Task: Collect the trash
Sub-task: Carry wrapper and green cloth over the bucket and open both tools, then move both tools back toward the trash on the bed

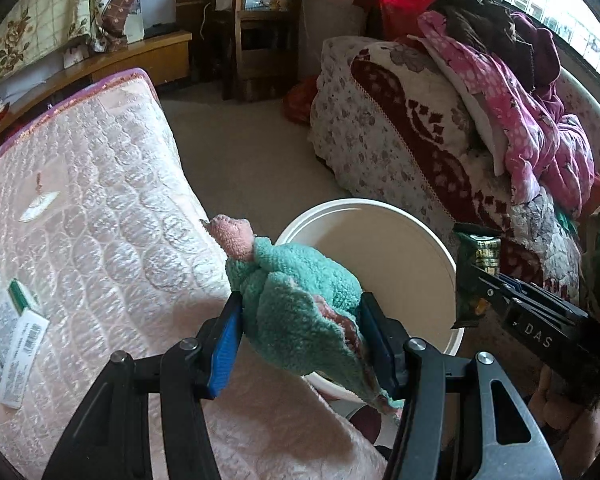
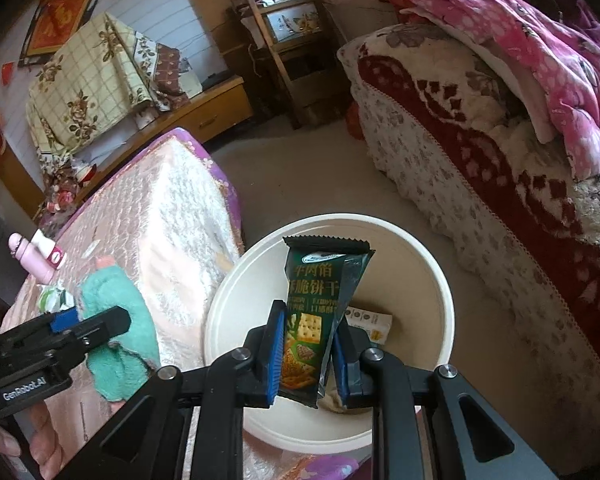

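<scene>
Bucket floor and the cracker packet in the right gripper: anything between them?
In the right wrist view, nothing but air: the packet, gripped by the right gripper, hangs over the bucket, where a small pale wrapper already lies.

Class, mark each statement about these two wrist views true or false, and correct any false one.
1. The left gripper holds a fluffy teal cloth. True.
2. The right gripper is empty. False: it grips a dark green cracker wrapper.
3. The white bucket already has a small packet inside. True.
4. The bucket stands on the pink mattress. False: it stands on the floor beside it.
</scene>
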`<act>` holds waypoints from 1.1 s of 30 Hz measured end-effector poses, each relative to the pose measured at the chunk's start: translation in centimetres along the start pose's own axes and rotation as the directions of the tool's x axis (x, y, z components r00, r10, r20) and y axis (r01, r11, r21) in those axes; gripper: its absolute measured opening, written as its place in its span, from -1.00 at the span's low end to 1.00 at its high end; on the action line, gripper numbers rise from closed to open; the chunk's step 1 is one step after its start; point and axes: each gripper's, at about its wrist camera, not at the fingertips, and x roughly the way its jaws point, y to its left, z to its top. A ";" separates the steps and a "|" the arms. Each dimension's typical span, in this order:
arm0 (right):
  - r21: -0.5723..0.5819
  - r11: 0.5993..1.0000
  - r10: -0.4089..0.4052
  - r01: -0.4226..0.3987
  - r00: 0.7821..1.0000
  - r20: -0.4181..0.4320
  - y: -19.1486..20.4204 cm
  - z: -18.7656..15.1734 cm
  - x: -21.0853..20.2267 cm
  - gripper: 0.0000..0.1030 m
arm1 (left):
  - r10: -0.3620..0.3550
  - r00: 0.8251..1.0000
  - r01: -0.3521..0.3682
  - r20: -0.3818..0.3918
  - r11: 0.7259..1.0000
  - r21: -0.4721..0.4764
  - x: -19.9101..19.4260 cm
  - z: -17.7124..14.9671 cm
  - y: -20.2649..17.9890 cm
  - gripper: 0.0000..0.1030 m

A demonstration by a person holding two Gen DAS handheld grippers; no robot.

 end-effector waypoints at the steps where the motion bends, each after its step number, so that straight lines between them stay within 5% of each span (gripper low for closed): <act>1: 0.001 1.000 -0.006 0.006 1.000 0.000 -0.1 0.0 0.1 -0.55 | -0.001 1.000 0.001 -0.003 1.000 0.000 0.3 0.1 -0.1 0.14; 12: 0.023 0.997 -0.068 0.068 0.998 0.004 -0.4 0.4 0.5 -0.50 | -0.037 0.999 0.037 -0.010 0.999 0.003 1.7 0.8 -0.4 0.21; 14: 0.026 0.996 -0.081 0.081 0.997 0.004 -0.3 0.4 0.6 -0.28 | -0.049 0.999 0.048 -0.015 0.999 -0.003 1.7 0.9 -0.3 0.24; 16: 0.049 0.995 -0.082 0.081 0.997 0.010 -0.7 0.4 0.4 0.44 | -0.060 0.998 0.060 -0.015 0.998 -0.010 1.6 0.9 -0.1 0.24; 20: 0.106 0.994 -0.034 0.030 0.999 0.029 -1.4 0.5 -0.1 0.44 | -0.055 0.998 0.055 -0.003 0.998 0.001 0.9 0.9 -0.1 0.24; 33: 0.060 0.997 -0.049 0.047 0.998 0.029 -0.4 0.3 -0.2 0.44 | 0.057 0.994 -0.059 0.096 0.998 0.016 -3.5 -1.0 0.8 0.24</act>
